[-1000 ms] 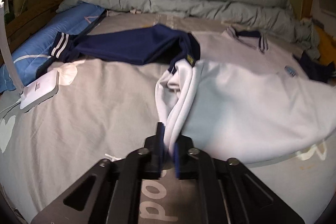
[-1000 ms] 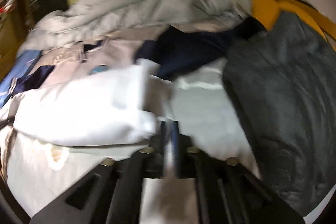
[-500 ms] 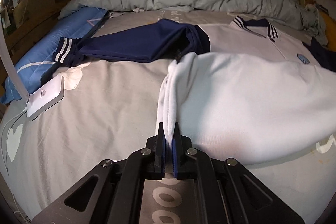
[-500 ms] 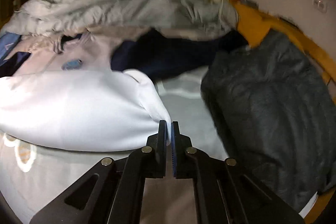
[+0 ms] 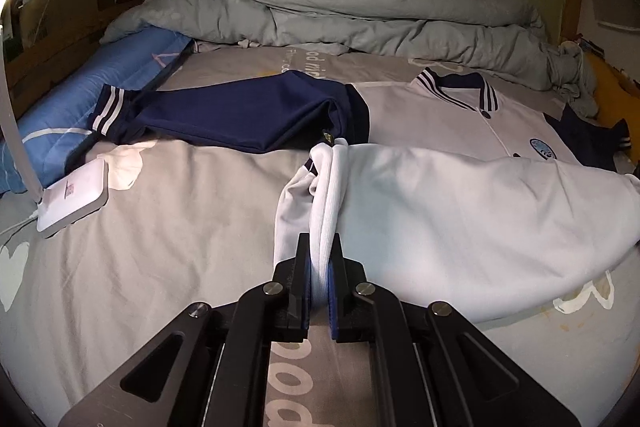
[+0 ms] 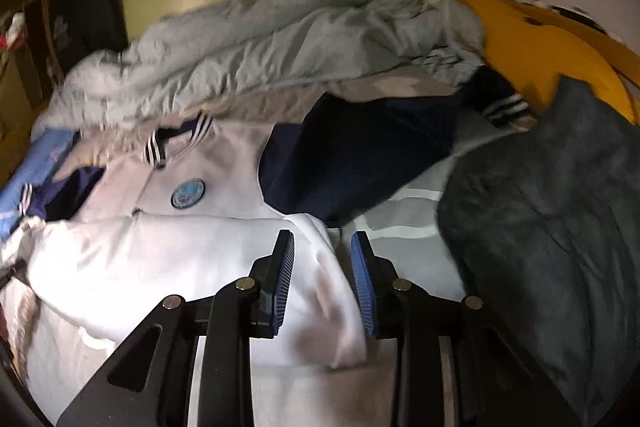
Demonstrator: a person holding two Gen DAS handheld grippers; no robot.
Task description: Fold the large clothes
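Note:
A white jacket [image 5: 460,211] with navy sleeves, a striped collar and a round blue badge lies on the bed, its lower half doubled up over the chest. My left gripper [image 5: 320,259] is shut on the bunched white hem at the jacket's left corner. One navy sleeve [image 5: 240,115] stretches out to the left. In the right wrist view the jacket [image 6: 160,259] fills the lower left and the other navy sleeve [image 6: 352,155] lies behind it. The jaws of my right gripper [image 6: 323,247] are opening. The hem's right corner lies loose under them, and the pads do not press on it.
A crumpled grey-green duvet [image 5: 340,11] is heaped at the head of the bed. A blue pillow [image 5: 100,87] and a white lamp base [image 5: 74,195] sit at the left. A dark grey blanket [image 6: 552,207] and a yellow cushion [image 6: 532,43] are at the right. The grey sheet [image 5: 160,247] shows in front.
The right gripper's jaws, shut half a second ago, now stand apart, and the jacket's right corner lies free under them. The left gripper keeps its grip on the hem.

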